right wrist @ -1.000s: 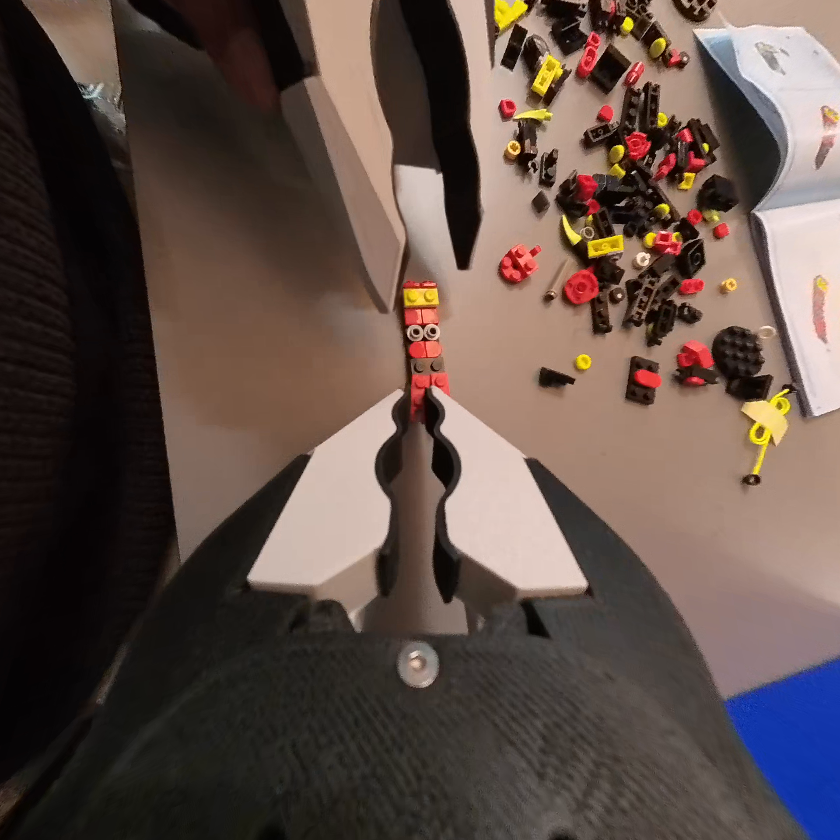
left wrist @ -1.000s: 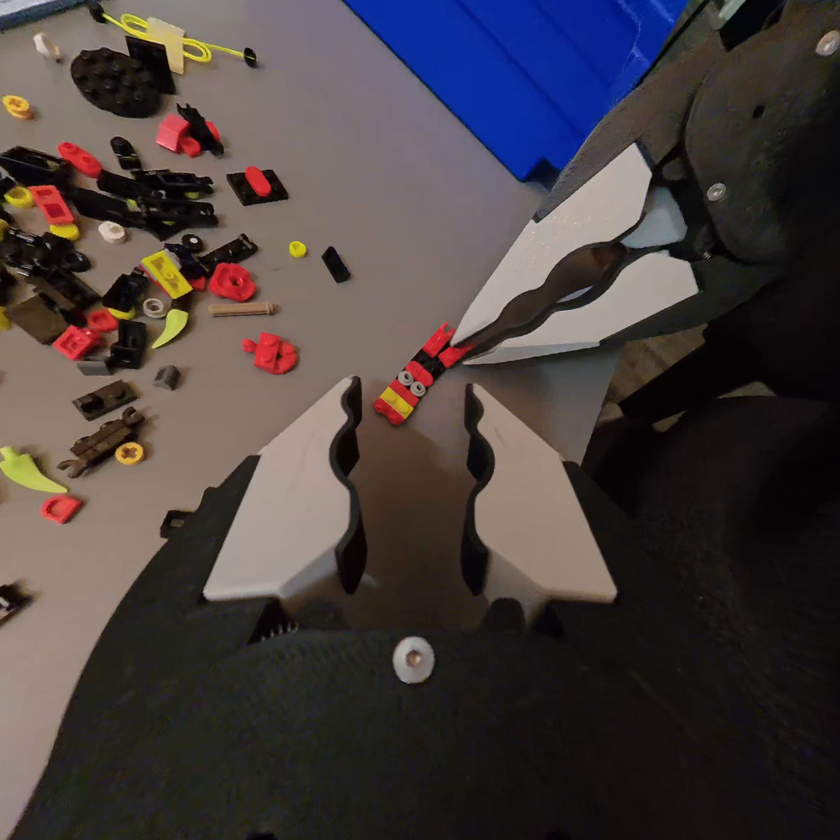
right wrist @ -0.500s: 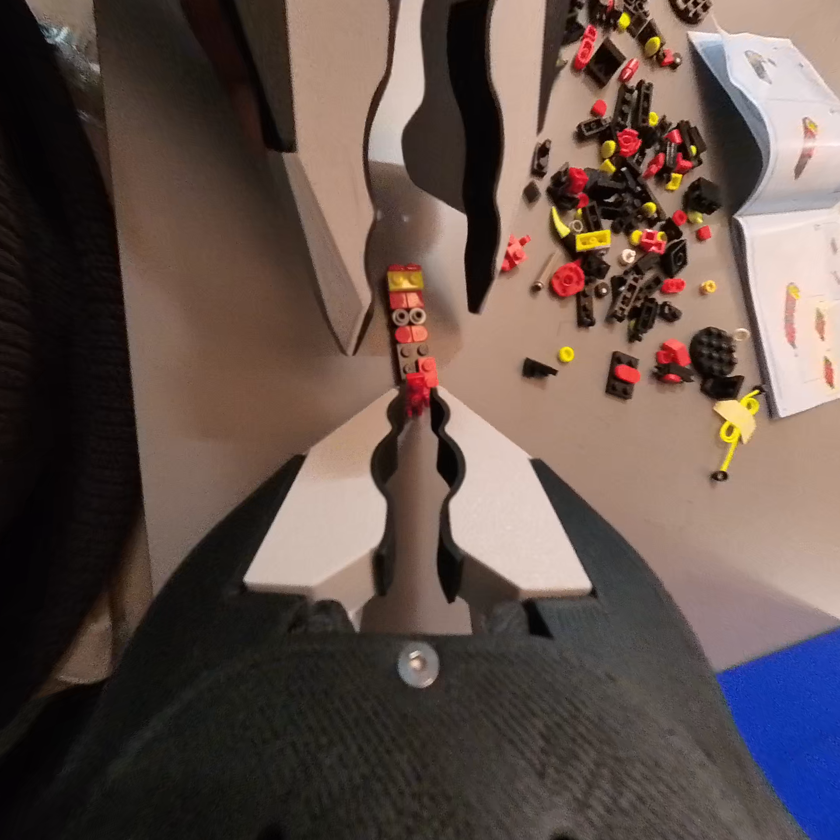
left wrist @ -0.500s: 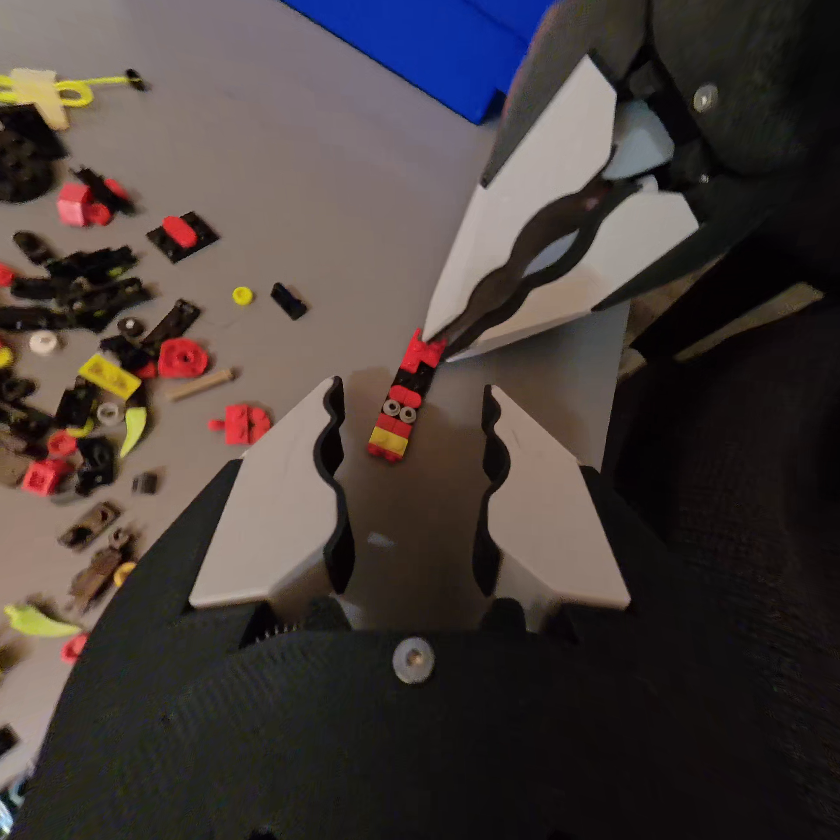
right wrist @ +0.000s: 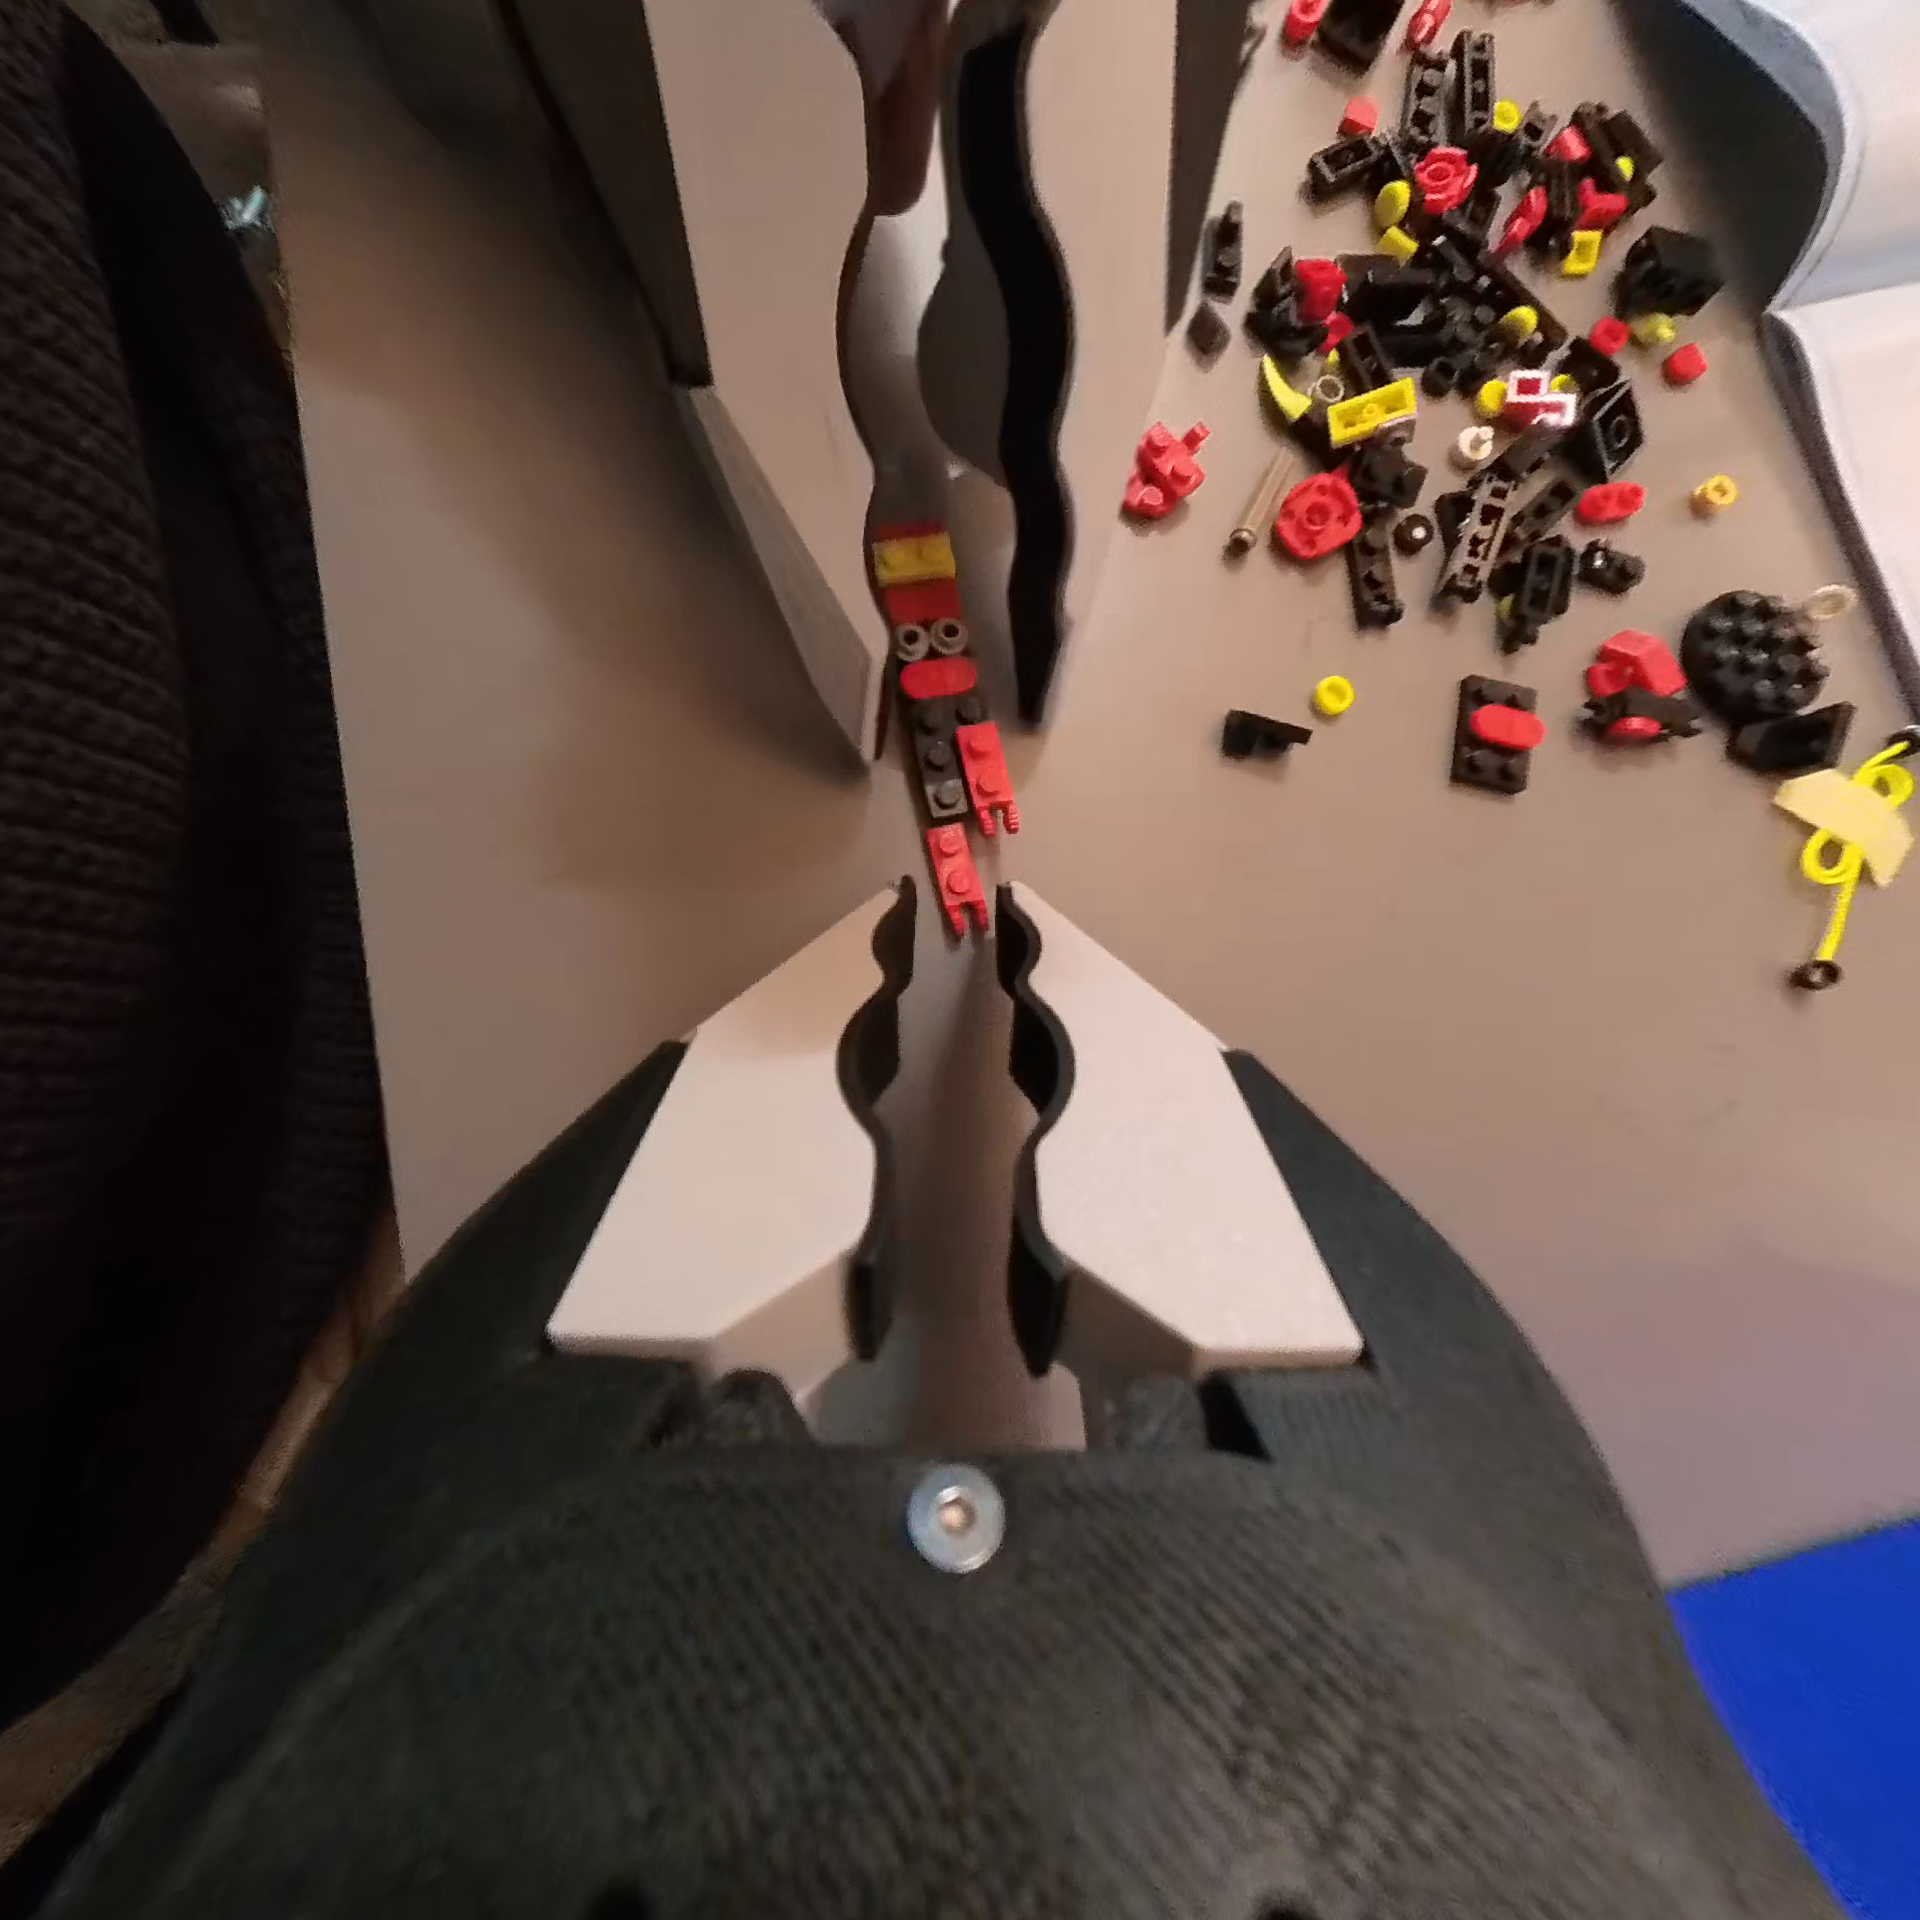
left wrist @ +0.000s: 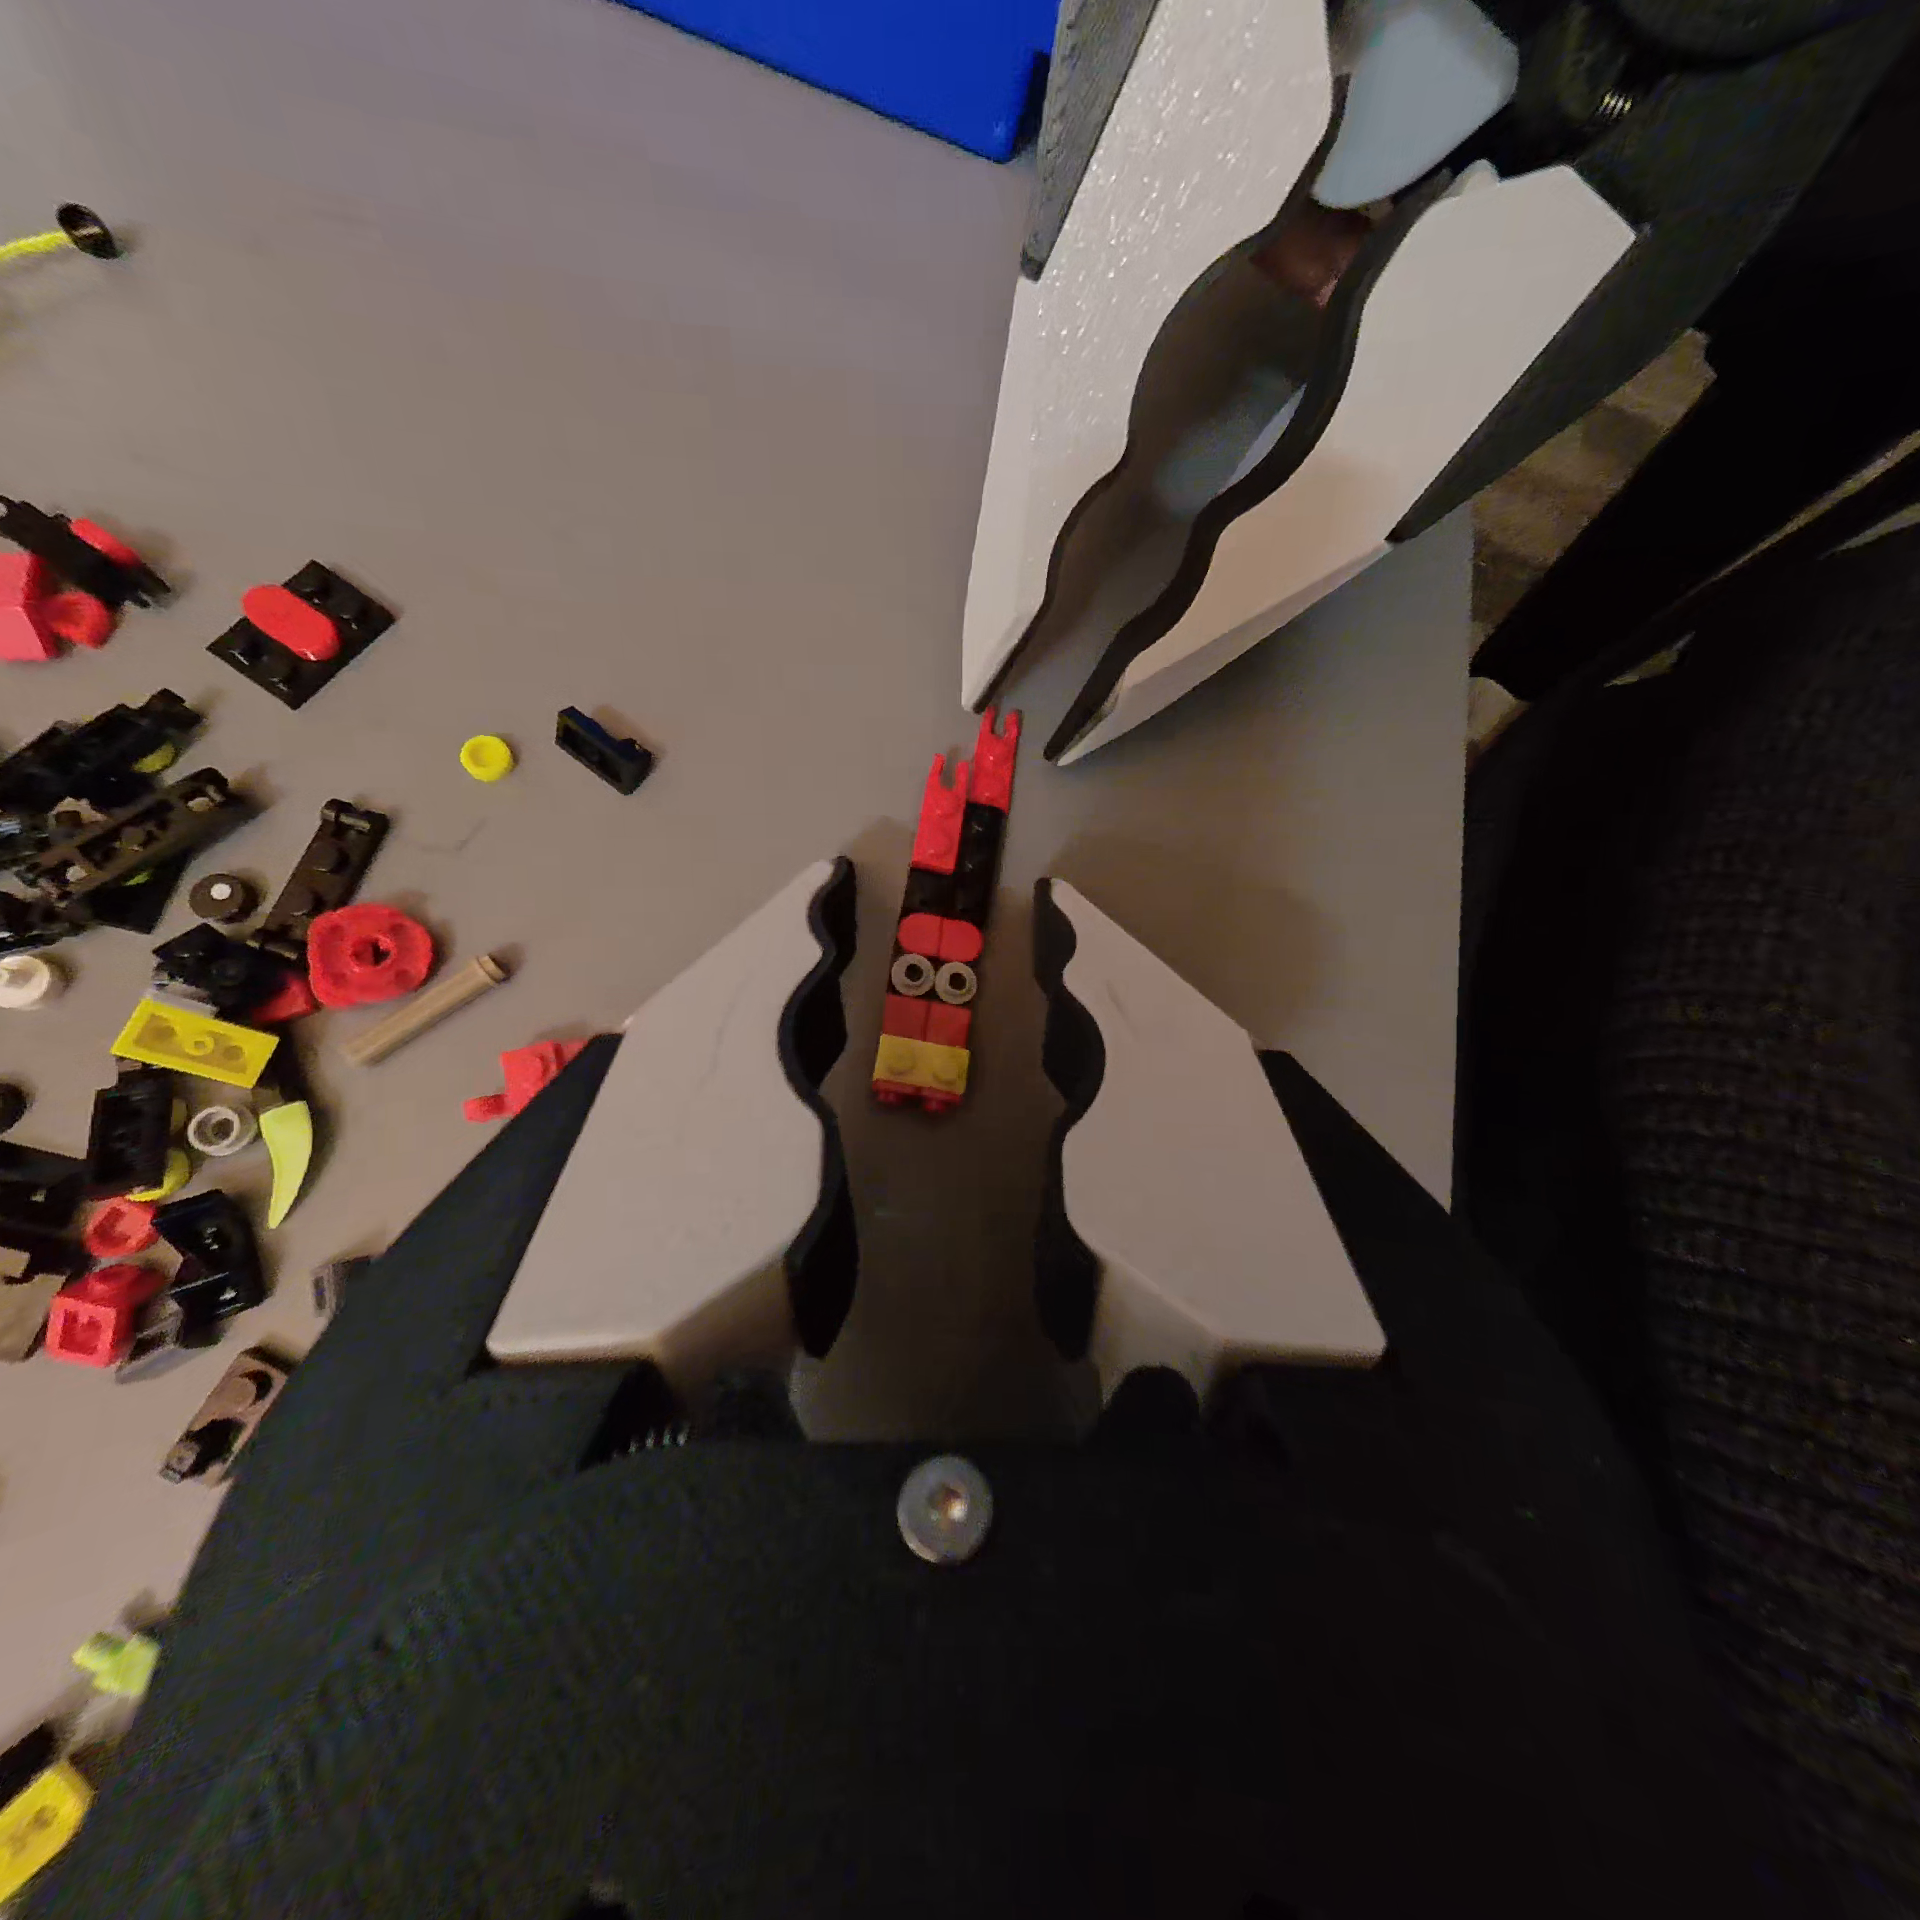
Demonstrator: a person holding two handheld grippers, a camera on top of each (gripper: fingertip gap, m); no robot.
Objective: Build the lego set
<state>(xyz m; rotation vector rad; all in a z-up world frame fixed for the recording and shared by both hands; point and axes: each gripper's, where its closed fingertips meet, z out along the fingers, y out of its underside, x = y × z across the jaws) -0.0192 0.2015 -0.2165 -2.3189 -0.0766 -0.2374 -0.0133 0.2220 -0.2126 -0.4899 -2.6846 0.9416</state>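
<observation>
Looking through the left wrist view, I log a flat grey table, matt and evenly lit, with a blue bin at its far edge. My left gripper stands wide apart, holding nothing; the lego strip, a narrow red, black and yellow build with two grey studs, lies flat on the table between its fingers, touching neither as far as I can tell. The right gripper enters from the upper right, its tips parted by a narrow gap just beyond the strip's red clip end. Loose pieces in black, red and yellow scatter across the left of the surface. A dark knitted sleeve fills the right edge.

Right wrist view: same grey table. My right gripper is narrowly parted, empty, the lego strip's red clip tip sitting just at its opening. The left gripper's fingers flank the strip's far end. Loose pieces lie upper right, beside an open booklet; a blue bin corner shows lower right.
</observation>
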